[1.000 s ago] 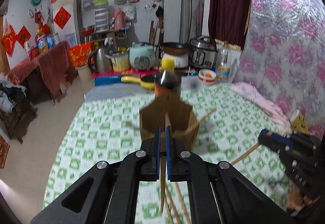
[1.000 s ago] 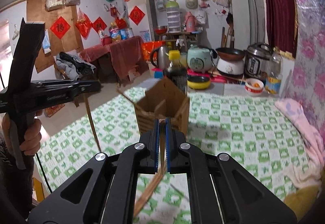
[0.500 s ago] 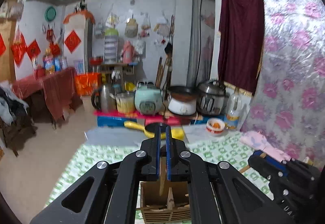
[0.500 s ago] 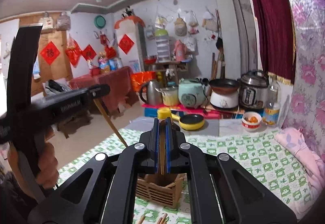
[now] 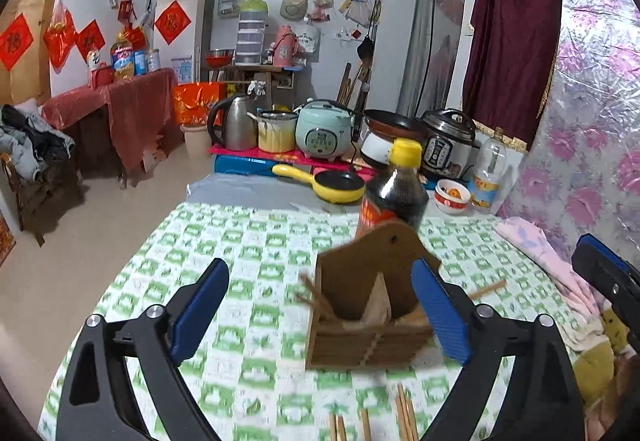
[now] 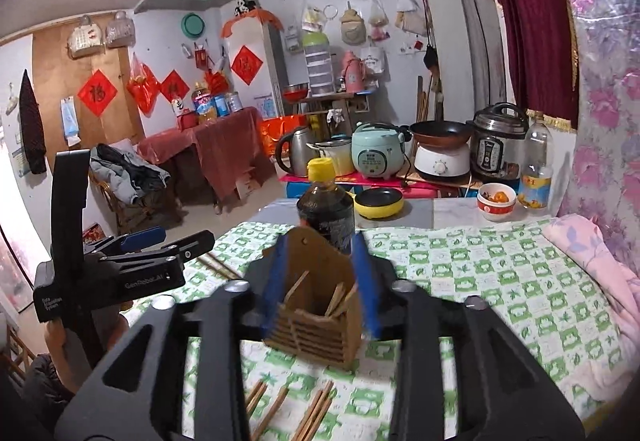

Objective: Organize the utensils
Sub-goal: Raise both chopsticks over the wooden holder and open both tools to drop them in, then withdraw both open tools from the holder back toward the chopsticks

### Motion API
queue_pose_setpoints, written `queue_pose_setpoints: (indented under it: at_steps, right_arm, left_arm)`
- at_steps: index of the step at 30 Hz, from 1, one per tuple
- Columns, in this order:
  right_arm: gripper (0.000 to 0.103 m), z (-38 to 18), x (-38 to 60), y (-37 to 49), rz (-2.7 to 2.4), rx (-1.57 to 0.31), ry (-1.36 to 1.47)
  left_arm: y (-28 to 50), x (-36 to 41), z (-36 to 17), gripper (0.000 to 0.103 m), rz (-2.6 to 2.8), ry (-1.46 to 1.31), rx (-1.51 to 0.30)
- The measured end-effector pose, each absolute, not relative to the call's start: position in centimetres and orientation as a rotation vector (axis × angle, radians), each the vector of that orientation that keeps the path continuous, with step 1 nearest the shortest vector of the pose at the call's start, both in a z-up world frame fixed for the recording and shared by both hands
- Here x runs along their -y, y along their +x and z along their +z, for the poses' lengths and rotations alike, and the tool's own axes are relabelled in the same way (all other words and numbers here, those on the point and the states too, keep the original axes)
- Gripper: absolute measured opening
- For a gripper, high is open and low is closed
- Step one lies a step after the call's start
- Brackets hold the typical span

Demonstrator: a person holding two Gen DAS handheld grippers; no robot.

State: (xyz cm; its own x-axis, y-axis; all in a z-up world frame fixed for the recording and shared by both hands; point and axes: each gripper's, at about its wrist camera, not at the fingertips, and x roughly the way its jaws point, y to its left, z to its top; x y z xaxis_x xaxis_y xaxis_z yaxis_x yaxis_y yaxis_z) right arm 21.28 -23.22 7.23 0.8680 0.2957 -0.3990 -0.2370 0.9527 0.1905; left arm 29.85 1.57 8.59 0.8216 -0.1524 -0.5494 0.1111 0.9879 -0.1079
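Observation:
A brown wooden utensil holder (image 5: 360,321) stands on the green-checked tablecloth (image 5: 248,241) with chopsticks (image 5: 316,297) leaning inside it. My left gripper (image 5: 320,309) hovers just before it, jaws opening wide, nothing between the blue pads (image 5: 200,305). In the right wrist view the holder (image 6: 316,321) shows through the gap of my right gripper (image 6: 320,281). Its jaws are opening and its pads (image 6: 276,281) press on nothing. Several loose chopsticks (image 6: 280,409) lie on the cloth in front of the holder, also at the bottom of the left wrist view as chopsticks (image 5: 400,417).
A dark sauce bottle (image 5: 394,197) with a yellow cap stands right behind the holder. A yellow pan (image 5: 336,187), a bowl (image 5: 452,197) and cookers sit past the table's far edge. Pink cloth (image 6: 592,265) lies at the right. A hand (image 6: 56,337) holds the left gripper.
Both grippers were shut on a chopstick and lifted over the holder. Now both have their jaws apart with no stick in them, and both views have dipped back toward the holder.

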Motion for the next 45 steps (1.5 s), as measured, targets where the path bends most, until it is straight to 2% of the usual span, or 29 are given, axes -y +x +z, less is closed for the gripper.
queue_pose_setpoints:
  at_steps: [2,8,11,19,25,30,45]
  right_arm:
    - [0.069,6.6,23.2,19.4,0.275,-0.450,0.135]
    - [0.088,3.0,23.0,13.2,0.296,-0.521,0.099]
    - [0.091,0.1,22.5,10.5,0.307,-0.577,0.078]
    - [0.092,-7.2,22.1,8.5,0.288,-0.751,0.019]
    - [0.092,-9.2,22.8,8.1,0.297,-0.797,0.048]
    - [0.092,-9.7,23.0,8.7,0.329,-0.841,0.084]
    - [0.092,-10.9,20.1,8.9,0.404,-0.944,-0.058]
  left_arm:
    - [27.8,-2.0,8.1,0.095,-0.127,-0.054,-0.607]
    - [20.7,-1.9,3.9,0.097,-0.094,0.060,-0.682]
    - [17.0,-2.1,0.8,0.097,-0.077,0.102,-0.740]
    - [13.0,-2.9,-6.0,0.097,-0.113,0.137,-0.907]
    - [12.5,-3.0,-8.7,0.097,-0.159,0.124,-0.972]
    - [12.7,-3.1,-8.8,0.097,-0.167,0.107,-0.976]
    - [14.1,-2.5,-9.5,0.098,-0.193,0.127,-1.033]
